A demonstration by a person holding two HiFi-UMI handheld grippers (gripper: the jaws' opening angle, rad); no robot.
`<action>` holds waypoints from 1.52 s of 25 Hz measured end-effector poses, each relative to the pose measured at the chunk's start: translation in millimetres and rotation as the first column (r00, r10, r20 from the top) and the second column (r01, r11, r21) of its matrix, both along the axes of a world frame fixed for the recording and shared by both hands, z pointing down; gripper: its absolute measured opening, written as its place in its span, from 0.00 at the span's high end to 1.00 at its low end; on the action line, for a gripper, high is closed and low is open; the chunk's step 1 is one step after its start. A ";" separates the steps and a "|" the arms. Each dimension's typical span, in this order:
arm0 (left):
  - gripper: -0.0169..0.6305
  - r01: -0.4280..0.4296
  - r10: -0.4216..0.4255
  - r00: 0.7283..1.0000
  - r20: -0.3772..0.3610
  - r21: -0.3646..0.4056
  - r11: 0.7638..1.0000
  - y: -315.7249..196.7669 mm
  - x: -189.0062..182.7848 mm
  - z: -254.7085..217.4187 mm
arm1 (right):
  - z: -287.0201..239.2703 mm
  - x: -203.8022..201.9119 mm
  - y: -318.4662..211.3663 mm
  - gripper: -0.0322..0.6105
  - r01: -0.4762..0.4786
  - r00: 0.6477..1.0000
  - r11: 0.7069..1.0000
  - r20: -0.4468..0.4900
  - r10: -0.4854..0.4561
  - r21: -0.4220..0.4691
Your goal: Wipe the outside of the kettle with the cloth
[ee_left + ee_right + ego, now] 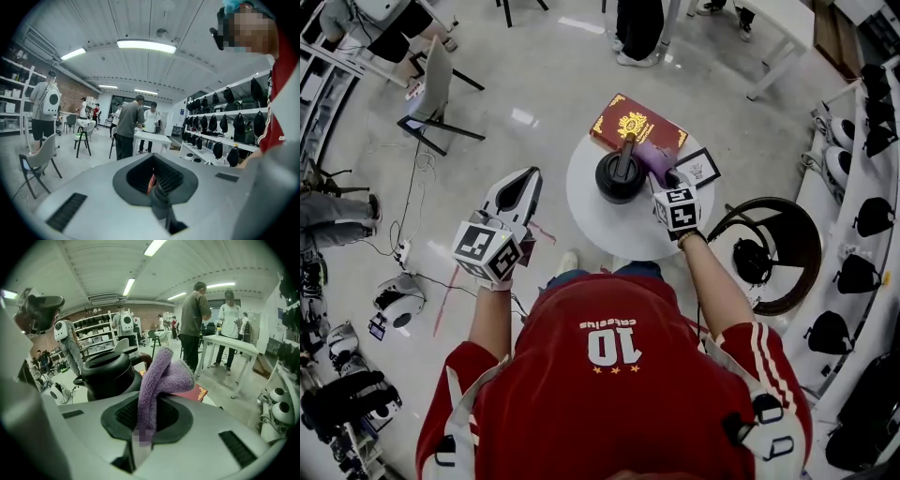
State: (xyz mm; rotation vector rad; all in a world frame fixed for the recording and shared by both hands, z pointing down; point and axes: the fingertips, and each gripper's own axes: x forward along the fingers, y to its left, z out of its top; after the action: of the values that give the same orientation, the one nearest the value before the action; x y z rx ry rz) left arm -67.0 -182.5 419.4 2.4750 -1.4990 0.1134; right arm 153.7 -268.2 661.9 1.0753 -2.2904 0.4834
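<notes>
A black kettle (621, 174) with a straight handle stands near the far side of the round white table (598, 223); the right gripper view shows the kettle (107, 374) just left of the jaws. My right gripper (667, 181) is shut on a purple cloth (656, 160), which folds over above the jaws (161, 376) beside the kettle's right side. I cannot tell whether cloth and kettle touch. My left gripper (528, 178) is held left of the table, apart from everything, its jaws together with nothing between them (157, 180).
A red book (637, 126) lies behind the kettle and a small framed picture (699, 167) to its right. A dark round stand (769, 246) sits right of the table, shelves of black gear (861, 274) beyond. A chair (433, 86) and floor devices (396, 302) are left.
</notes>
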 end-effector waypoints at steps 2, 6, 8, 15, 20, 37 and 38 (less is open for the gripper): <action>0.96 -0.010 0.010 1.000 -0.002 -0.001 1.000 0.2 0.1 0.3 | 2.5 -0.1 7.0 0.86 0.003 1.000 1.000 -0.009 -0.004 -0.008; 0.96 -0.043 0.043 0.999 -0.009 -0.002 0.999 0.2 0.6 0.7 | 8.2 0.1 22.2 0.86 -0.010 1.000 1.000 -0.023 0.009 -0.028; 0.96 -0.064 0.064 0.998 -0.013 -0.001 0.998 0.1 0.9 0.5 | 11.2 0.5 29.6 0.86 -0.024 0.999 0.999 -0.026 0.023 -0.040; 0.96 -0.143 0.143 0.989 -0.024 -0.003 0.990 1.4 -6.7 1.4 | 15.0 -4.8 54.8 0.86 -0.086 0.996 0.994 -0.040 0.084 -0.067; 0.96 -0.187 0.187 0.982 -0.035 0.005 0.982 3.0 -19.4 0.5 | 17.5 -14.2 71.2 0.86 -0.132 0.990 0.988 -0.054 0.128 -0.079; 0.96 -0.319 0.319 0.946 -0.052 0.015 0.948 6.2 -65.8 1.9 | 21.2 -61.7 110.4 0.86 -0.262 0.964 0.960 -0.063 0.257 -0.102; 0.96 -0.325 0.326 0.944 -0.054 0.015 0.945 6.1 -68.3 2.4 | 21.2 -65.4 111.6 0.86 -0.265 0.964 0.959 -0.062 0.260 -0.103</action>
State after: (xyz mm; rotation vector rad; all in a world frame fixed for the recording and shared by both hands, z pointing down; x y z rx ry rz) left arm -135.2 -176.4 421.8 2.6862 -1.0576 0.0977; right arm 88.3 -156.6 683.1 1.3277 -2.0621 0.6723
